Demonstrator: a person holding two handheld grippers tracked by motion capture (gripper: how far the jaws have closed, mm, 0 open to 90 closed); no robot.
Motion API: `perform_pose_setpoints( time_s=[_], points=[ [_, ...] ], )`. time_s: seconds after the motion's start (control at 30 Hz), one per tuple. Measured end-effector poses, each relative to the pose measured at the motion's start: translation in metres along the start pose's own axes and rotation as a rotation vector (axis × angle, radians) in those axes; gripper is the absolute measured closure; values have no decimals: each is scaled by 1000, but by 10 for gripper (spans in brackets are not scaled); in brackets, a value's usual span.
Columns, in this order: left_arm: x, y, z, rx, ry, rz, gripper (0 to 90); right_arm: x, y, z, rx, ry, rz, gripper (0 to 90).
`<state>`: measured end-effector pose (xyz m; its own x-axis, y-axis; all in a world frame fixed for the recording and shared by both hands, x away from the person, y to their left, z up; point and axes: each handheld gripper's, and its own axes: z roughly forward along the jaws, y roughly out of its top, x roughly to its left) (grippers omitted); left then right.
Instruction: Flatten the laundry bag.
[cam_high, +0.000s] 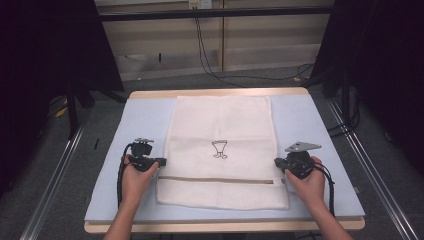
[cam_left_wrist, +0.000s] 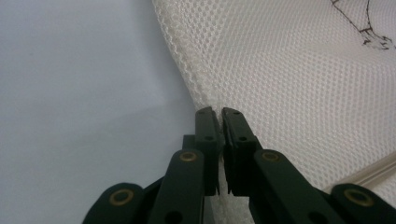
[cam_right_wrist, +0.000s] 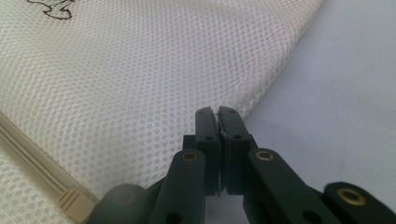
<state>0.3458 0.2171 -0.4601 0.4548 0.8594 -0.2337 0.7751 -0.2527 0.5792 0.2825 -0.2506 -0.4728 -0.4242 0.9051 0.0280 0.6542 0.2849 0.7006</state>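
Note:
A white mesh bag (cam_high: 220, 125) lies flat on a light blue mat (cam_high: 140, 120), with a small dark drawing (cam_high: 220, 149) at its middle and a tan zipper (cam_high: 215, 179) across its near part. My left gripper (cam_high: 162, 161) is at the bag's left edge just above the zipper. In the left gripper view my left gripper (cam_left_wrist: 219, 112) is shut with the seam of the mesh (cam_left_wrist: 289, 70) pinched between the jaws. My right gripper (cam_high: 276, 162) is at the bag's right edge. Up close, my right gripper (cam_right_wrist: 217, 112) is shut on the edge of the mesh (cam_right_wrist: 140, 70), near the zipper pull (cam_right_wrist: 72, 203).
The mat covers a wooden table (cam_high: 225, 226) whose front edge is close to the person's forearms. Bare mat lies on both sides of the bag. Black cables (cam_high: 210, 65) trail on the floor beyond the table, and metal rails (cam_high: 55, 170) run along both sides.

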Motion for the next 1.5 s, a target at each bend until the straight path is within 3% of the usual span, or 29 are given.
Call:
perform_pose_setpoints(
  time_s=[0.37, 0.47, 0.5, 0.53, 0.67, 0.83, 1.2, 1.33, 1.47, 1.5],
  points=[
    [4, -6, -6, -4, 9, -4, 859, 3, 5, 4, -5, 12, -15, 879],
    [5, -8, -8, -6, 5, -25, 860, 5, 5, 6, -15, 21, -13, 878],
    [6, -8, -10, 11, 4, -9, 860, 6, 5, 6, -13, 19, -7, 879],
    [5, -9, -10, -5, 1, -30, 860, 6, 5, 6, -15, 19, -5, 878],
    [6, -13, -13, -1, 1, -28, 859, 7, 5, 6, -20, 25, 6, 878],
    [6, -17, -17, -10, 3, -44, 859, 7, 5, 5, -29, 36, -13, 878],
    [6, -22, -20, 4, 3, -45, 859, 9, 4, 1, -10, 61, -32, 878],
    [5, -24, -23, 12, 3, -37, 859, 11, 4, -1, -2, 50, -41, 879],
    [5, -27, -24, -4, 13, -62, 859, 13, 4, 0, 0, 63, -44, 879],
    [7, -27, -25, 7, 11, -49, 859, 13, 3, -1, 2, 66, -39, 878]
  ],
)
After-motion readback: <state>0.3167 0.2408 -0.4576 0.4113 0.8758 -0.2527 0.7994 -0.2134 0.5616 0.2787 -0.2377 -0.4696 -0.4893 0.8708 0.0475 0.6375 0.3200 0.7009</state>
